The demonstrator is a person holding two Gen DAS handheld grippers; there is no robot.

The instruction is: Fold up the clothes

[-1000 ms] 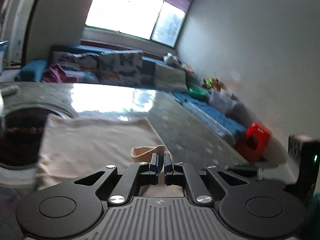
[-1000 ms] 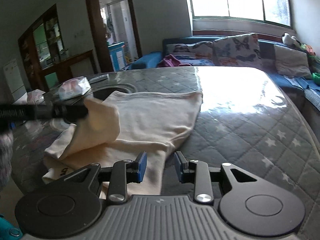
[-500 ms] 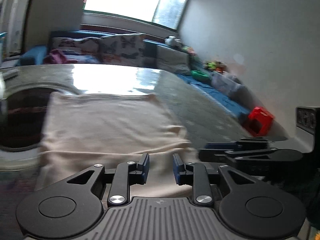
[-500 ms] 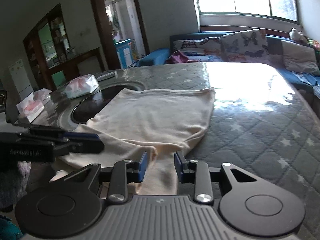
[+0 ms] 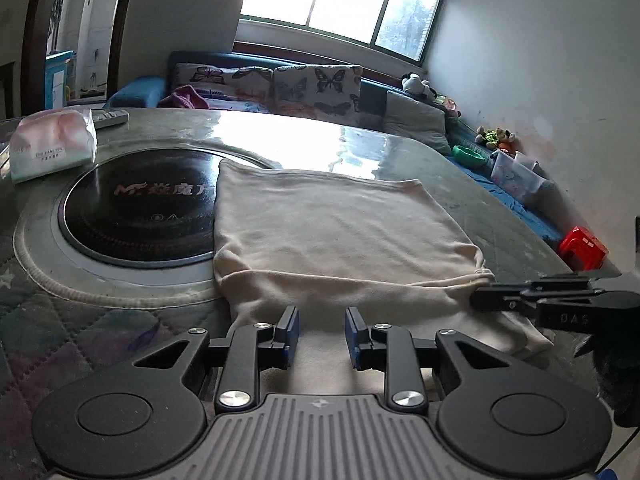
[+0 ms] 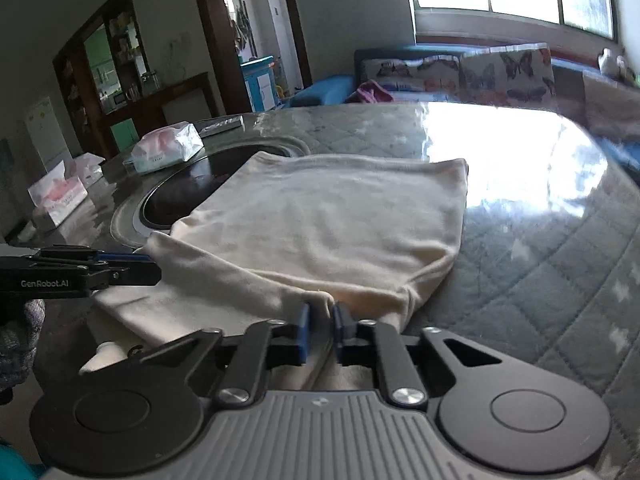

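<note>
Cream cloth, a folded garment [image 5: 336,232], lies flat on the quilted bench [image 6: 532,264], its far edge near the window glare and its left part lying over the rim of a round black cooktop [image 5: 136,212] set into the bench top. A fold crosses the garment near its close edge, and a lower layer sticks out below that fold toward the cameras.

The left tool [image 5: 322,336] hangs low over the near middle of the garment with its blue-padded fingers apart; cloth shows in the gap under them, but the pads do not press on it.

The right tool [image 6: 321,330] sits at the near right corner of the garment. Its jaws have just been closing, and a small ridge of the cream cloth is pinched between the blue pads. In the left wrist view this same tool comes in from the right edge, its tips at the corner of the fold.

A soft tissue pack [image 5: 50,144] rests on the bench beyond the cooktop, well apart from the garment. A sofa with butterfly cushions [image 5: 312,88] stands behind the bench under the window.
</note>
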